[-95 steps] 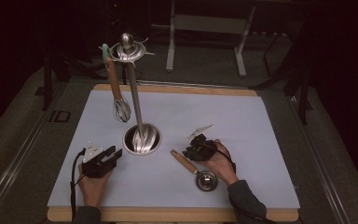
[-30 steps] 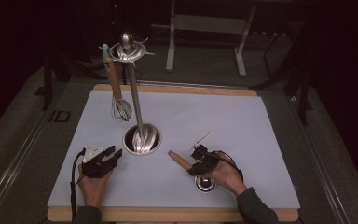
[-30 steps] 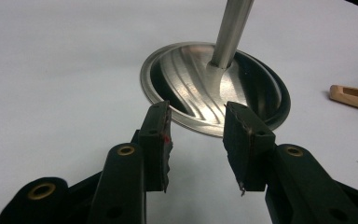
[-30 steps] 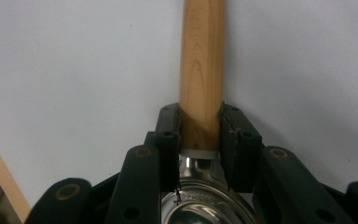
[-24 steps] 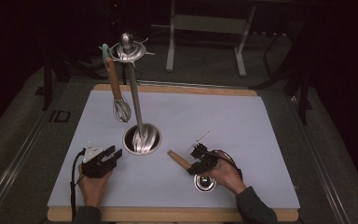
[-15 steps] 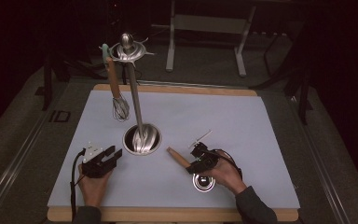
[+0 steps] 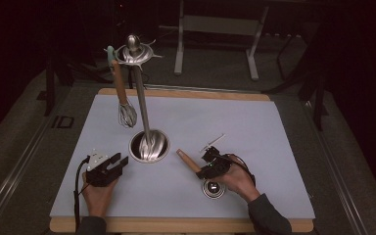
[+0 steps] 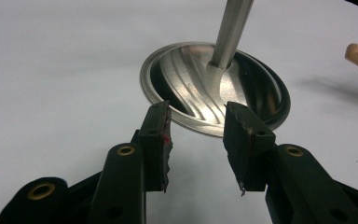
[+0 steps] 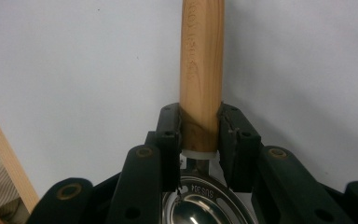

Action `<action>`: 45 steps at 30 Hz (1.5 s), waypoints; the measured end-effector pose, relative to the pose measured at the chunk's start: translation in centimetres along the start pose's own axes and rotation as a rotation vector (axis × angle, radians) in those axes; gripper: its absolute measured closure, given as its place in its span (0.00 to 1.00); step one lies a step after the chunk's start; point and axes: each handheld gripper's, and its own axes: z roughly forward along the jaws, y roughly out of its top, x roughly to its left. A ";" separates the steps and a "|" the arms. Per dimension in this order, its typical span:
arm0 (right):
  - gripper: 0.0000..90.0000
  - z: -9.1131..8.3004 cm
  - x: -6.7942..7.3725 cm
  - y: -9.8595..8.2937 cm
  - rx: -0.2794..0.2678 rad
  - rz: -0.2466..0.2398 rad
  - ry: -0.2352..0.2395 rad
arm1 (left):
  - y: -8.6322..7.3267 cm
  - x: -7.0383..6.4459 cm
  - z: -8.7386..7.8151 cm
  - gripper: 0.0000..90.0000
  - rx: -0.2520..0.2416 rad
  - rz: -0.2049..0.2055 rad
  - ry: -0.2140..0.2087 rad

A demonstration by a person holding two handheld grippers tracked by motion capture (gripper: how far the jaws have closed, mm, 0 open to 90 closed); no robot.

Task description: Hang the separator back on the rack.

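Nearest to me, my right gripper (image 7: 209, 165) lay low over the near right part of the pale table (image 7: 274, 147). Its jaws were drawn in tight on the wooden handle (image 9: 201, 60) of a ladle, both pads pressing the wood just above the white collar where the handle met the metal. In the right gripper view the handle ran straight away from me between the jaws, and the steel bowl of the ladle (image 9: 200, 205) sat right under the gripper, stamped with small letters. From the high view that bowl (image 7: 214, 188) rested on the table beside my right hand (image 7: 237, 178), with the handle slanting away toward the table's middle.

My left gripper (image 7: 108, 165) rested on the near left of the table, its jaws parted with a clear gap and nothing between them. In the left gripper view they (image 8: 196, 135) pointed at the round steel base (image 8: 214, 88) of the utensil stand, which was near but not touching.

Farther off, the stand's pole (image 7: 142, 105) rose from that base to a ringed top (image 7: 133, 51). A whisk (image 7: 122, 90) with a wooden handle hung from the ring, its wires just above the table.
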 end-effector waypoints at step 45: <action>0.79 -2.8 -0.5 1.2 -0.137 -0.023 -0.024 | -0.1 -0.1 -0.2 0.69 -0.016 0.009 0.010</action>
